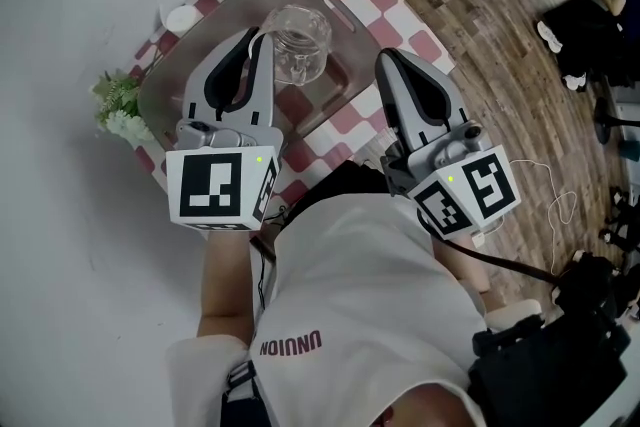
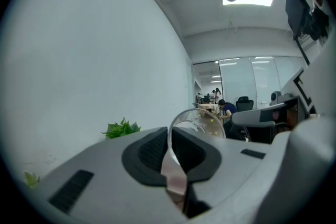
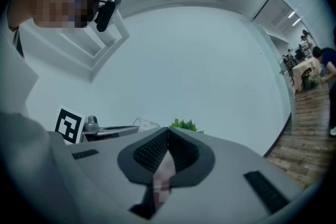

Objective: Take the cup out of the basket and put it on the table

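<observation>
Left gripper (image 1: 262,43) clamped on the rim of the clear, see-through glass cup (image 1: 300,45) at the grey basket (image 1: 168,83), right gripper (image 1: 386,63) pinched together on nothing.

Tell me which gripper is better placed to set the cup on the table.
Left. The left gripper is shut on the rim of the glass cup, over the basket. The right gripper is shut on nothing, beside the basket's right edge.
</observation>
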`<state>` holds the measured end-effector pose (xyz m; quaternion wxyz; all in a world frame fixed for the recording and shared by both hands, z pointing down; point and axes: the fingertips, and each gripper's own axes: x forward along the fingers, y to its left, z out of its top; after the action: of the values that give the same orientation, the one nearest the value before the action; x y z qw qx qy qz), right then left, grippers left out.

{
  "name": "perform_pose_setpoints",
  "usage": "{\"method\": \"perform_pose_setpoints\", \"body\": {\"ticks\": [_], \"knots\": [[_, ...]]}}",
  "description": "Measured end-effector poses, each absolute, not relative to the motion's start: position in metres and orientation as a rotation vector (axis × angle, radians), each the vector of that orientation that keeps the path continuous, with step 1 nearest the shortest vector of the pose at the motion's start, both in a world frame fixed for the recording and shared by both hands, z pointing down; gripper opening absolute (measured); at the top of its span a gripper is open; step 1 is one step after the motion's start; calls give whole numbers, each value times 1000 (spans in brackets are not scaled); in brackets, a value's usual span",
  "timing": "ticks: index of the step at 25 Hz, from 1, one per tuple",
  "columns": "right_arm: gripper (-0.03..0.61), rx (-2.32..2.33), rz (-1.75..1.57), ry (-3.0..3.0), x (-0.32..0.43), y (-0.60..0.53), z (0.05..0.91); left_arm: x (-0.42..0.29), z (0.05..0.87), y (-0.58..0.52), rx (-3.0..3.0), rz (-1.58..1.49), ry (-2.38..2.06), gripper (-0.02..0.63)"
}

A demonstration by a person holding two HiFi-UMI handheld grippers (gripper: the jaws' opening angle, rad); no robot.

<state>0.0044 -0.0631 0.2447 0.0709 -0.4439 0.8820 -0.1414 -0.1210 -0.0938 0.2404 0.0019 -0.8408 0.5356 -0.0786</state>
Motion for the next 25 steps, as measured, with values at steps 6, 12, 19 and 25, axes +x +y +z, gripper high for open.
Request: {"method": "perform_pose_setpoints", "body": {"ticks": [6,12,19,25], "knots": [[17,-1380,-418,2623,14,-66,246,-108,238,-98,-2675,-243,1621,34],[17,-1442,-409,2582,29,-71,244,-92,232,-101,-2704,-224,1562,34],[17,-1519,-401,2531,49,-76,244,-73,226,-107,-2740,-205,1502,34],[17,-1579,-389,2491,66,-77,242,-55,224,-109,-2763,-204,1453,34]]}}
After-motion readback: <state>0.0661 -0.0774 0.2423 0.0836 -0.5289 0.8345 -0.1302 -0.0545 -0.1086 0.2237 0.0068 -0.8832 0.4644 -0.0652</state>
